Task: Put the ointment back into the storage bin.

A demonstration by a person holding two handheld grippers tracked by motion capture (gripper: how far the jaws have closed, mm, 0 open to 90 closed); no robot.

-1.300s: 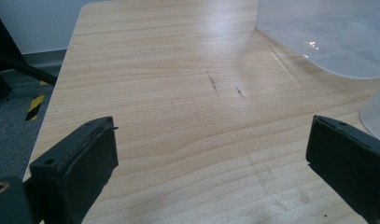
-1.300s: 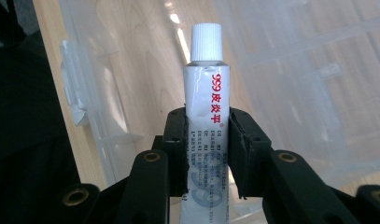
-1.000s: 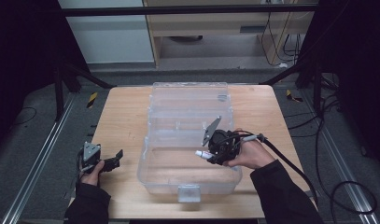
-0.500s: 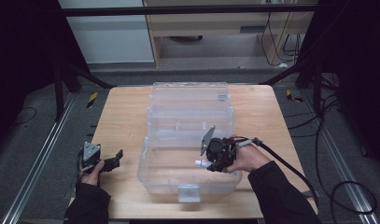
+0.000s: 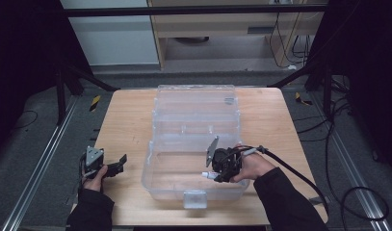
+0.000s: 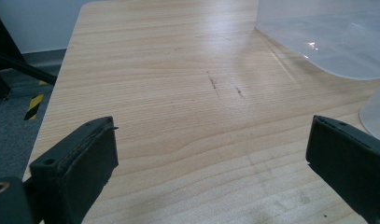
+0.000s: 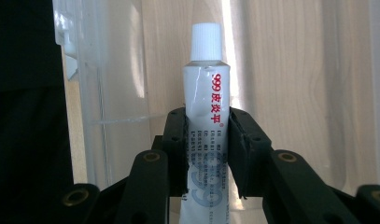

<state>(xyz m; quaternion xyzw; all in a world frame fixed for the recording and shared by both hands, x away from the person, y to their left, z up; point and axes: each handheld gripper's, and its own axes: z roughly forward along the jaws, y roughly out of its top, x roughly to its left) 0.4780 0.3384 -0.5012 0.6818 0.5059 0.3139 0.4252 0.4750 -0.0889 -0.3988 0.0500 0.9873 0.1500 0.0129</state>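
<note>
A white ointment tube with a ribbed white cap and red print is clamped between the jaws of my right gripper. In the high view that right gripper hangs inside the near half of the open clear plastic box, the tube's cap poking out to the left. My left gripper rests low at the table's front left, apart from the box. Its two black pads stand wide apart over bare wood with nothing between them.
The wooden table carries the box, whose lid lies open toward the far side and whose latch faces the front edge. A rounded clear box corner sits far right of the left gripper. A thick cable trails from the right gripper.
My right gripper has sunk lower into the near half of the box, carrying the tube with it. The left gripper has stayed where it was.
</note>
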